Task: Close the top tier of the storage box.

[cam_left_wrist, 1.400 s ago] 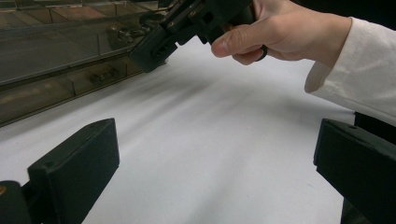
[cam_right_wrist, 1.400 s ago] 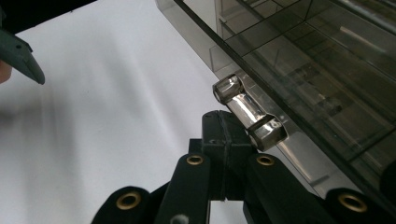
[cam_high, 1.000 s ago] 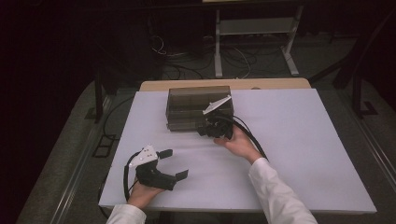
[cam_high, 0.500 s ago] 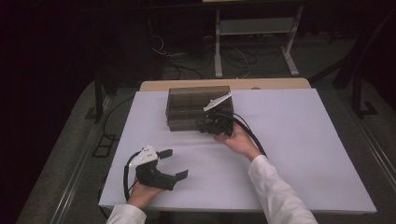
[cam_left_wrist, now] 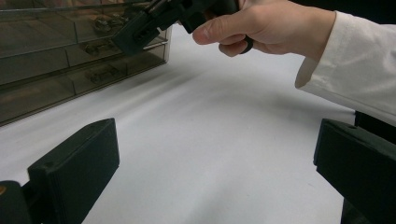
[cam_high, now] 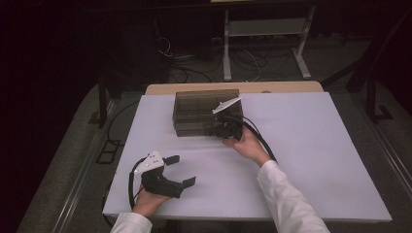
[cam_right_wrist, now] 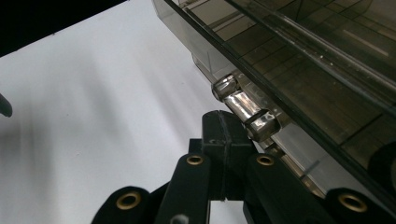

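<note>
Two grippers are seen from the high view on a white desk (cam_high: 311, 160). The right gripper (cam_high: 217, 130) is held against the front of a smoky plastic drawer box (cam_high: 194, 104) at the far middle of the desk, while the left gripper (cam_high: 179, 170) rests near the front edge, well apart from the box, its fingers spread with nothing between them.

From the left gripper view, the spread black fingers (cam_left_wrist: 74, 172) are seen over bare desk, and the box is seen at upper left with all its drawers apparently flush.

From the right gripper view, the right gripper's fingers (cam_right_wrist: 219, 140) are pressed together, just beside a clear knob (cam_right_wrist: 245, 109) on the box front; the knob is not seen between them. By this reading, no drawer is opened yet: the knob remains to be gripped and the drawer pulled.
</note>
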Demonstrator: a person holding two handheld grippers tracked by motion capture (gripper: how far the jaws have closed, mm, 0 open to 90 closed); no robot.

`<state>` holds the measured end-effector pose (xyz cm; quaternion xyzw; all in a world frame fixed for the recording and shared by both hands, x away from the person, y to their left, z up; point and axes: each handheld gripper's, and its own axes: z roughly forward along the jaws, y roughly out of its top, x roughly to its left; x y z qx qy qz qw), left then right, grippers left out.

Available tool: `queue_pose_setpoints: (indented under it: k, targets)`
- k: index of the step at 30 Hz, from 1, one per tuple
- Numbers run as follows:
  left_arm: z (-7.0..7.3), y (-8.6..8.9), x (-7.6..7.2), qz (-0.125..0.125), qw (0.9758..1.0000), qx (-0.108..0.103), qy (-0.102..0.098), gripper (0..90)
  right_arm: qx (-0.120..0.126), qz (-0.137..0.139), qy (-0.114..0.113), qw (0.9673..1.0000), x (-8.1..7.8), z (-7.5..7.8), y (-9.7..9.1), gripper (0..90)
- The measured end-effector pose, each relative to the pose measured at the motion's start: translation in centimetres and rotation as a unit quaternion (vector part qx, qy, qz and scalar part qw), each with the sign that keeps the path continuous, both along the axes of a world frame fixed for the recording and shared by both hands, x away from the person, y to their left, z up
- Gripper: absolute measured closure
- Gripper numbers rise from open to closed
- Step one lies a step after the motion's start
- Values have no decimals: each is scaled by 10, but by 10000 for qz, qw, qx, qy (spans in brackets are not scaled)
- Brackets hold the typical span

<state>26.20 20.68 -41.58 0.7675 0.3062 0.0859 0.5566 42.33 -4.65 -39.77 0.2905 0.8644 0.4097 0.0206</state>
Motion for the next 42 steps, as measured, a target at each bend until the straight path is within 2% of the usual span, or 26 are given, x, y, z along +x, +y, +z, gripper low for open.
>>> queue_pose_setpoints:
  k: [17, 36, 42]
  targets:
    - [0, 0, 0, -2, 10000, 1, -4, 0, 46, -116, -68, 9999, 6, -2, 2, 889]
    - [0, 1, 0, -3, 10000, 4, 0, 0, 129, -373, -132, 9991, 12, -2, 0, 889]
    - [0, 1, 0, -3, 10000, -1, 4, 0, 198, -301, -93, 9993, 10, -1, 0, 863]
